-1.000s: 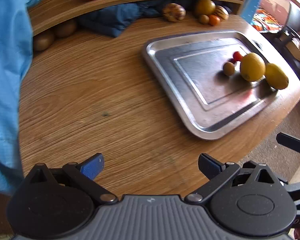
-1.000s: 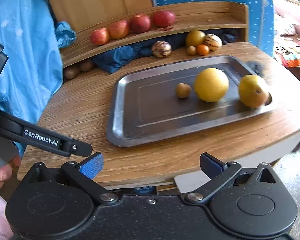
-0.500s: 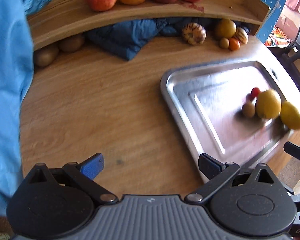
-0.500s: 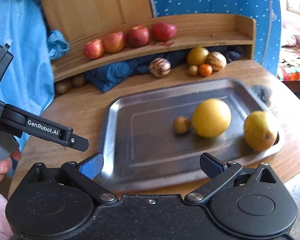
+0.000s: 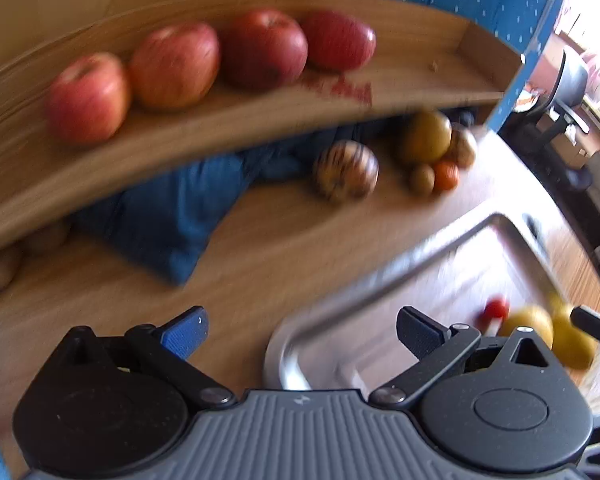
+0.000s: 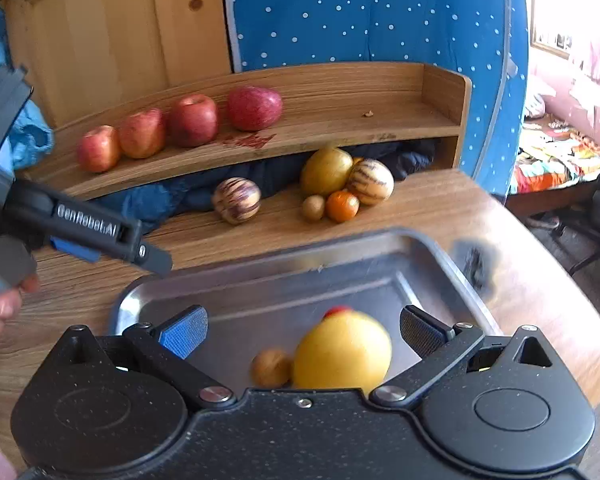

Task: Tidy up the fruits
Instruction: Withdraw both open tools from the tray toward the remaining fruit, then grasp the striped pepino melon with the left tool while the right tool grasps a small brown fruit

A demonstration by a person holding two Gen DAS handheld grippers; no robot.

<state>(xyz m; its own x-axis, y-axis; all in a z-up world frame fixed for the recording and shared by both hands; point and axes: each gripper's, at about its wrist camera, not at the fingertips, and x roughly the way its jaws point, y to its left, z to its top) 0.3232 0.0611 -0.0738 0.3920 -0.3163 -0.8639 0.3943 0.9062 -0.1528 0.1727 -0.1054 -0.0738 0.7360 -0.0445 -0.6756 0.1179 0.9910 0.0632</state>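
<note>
While right gripper (image 6: 300, 330) gapes, yellow fruit (image 6: 342, 352) between fingers.

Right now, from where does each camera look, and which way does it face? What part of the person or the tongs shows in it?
Left wrist view: sits on the left tongs, open, above the table, facing the shelf with apples.
Right wrist view: sits on the right tongs, open, over the tray, facing the large yellow fruit; a hand shows at left.
Shared: shelf, apples, tray, striped fruit.
</note>
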